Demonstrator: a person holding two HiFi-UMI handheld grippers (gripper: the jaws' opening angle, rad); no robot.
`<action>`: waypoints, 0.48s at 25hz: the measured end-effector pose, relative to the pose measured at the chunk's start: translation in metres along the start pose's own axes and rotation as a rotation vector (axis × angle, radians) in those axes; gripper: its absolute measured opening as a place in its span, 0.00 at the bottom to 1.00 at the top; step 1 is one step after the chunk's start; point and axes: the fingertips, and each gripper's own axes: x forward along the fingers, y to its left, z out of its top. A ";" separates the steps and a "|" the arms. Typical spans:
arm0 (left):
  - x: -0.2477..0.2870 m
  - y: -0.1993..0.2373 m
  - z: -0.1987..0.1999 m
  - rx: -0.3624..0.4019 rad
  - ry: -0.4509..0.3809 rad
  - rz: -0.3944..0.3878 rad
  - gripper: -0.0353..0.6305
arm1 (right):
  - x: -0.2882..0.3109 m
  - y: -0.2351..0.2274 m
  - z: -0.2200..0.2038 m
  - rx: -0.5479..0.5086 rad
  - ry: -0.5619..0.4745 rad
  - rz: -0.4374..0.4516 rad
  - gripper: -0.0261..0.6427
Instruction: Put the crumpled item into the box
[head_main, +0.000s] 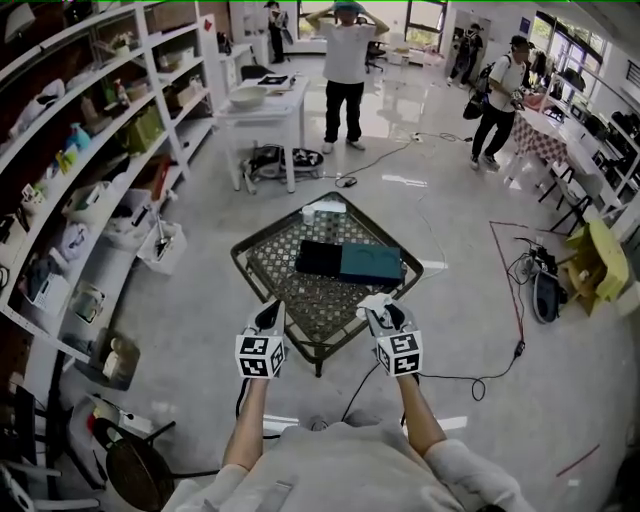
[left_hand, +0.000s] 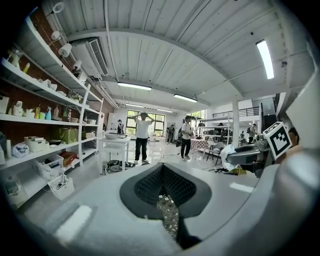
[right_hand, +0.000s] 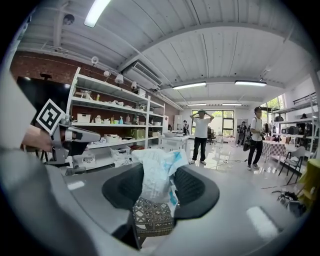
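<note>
Nearest the person, the right tool (head_main: 380, 314) is clamped on the crumpled item (head_main: 376, 301), a white wad with blue print. In the right gripper view the wad (right_hand: 154, 172) stands upright between the two dark pads of the right tool (right_hand: 157, 189), squeezed at its lower part. Its loose top puffs up above the jaws and a blue-edged fold hangs out toward the right pad. The item touches nothing but the tool and is held up off the desk.

Beside it, the left tool (head_main: 272, 313) has its jaws drawn together with nothing between them. In the left gripper view only a thin slit remains below the pads of the left tool (left_hand: 162, 186), and the desk's lattice top shows through it.

Both tools hang over the near edge of the desk (head_main: 300, 298), a square one with a patterned lattice top, set corner-on to the person. Farther in, toward its right side, lies the box (head_main: 350, 262), flat, one half black and the other teal. The held item sits just short of the box's near right end, not over it. A small white thing (head_main: 325, 209) rests at the desk's far corner.

Beyond, shelves (head_main: 95, 160) line the left wall.
</note>
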 end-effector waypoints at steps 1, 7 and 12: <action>0.003 0.002 -0.001 0.000 0.003 -0.004 0.06 | 0.003 0.000 -0.001 0.003 0.004 -0.002 0.30; 0.024 0.009 -0.010 -0.008 0.023 -0.013 0.06 | 0.022 -0.007 -0.013 0.021 0.025 0.001 0.30; 0.054 0.017 -0.018 -0.012 0.046 -0.013 0.06 | 0.051 -0.022 -0.022 0.034 0.039 0.008 0.30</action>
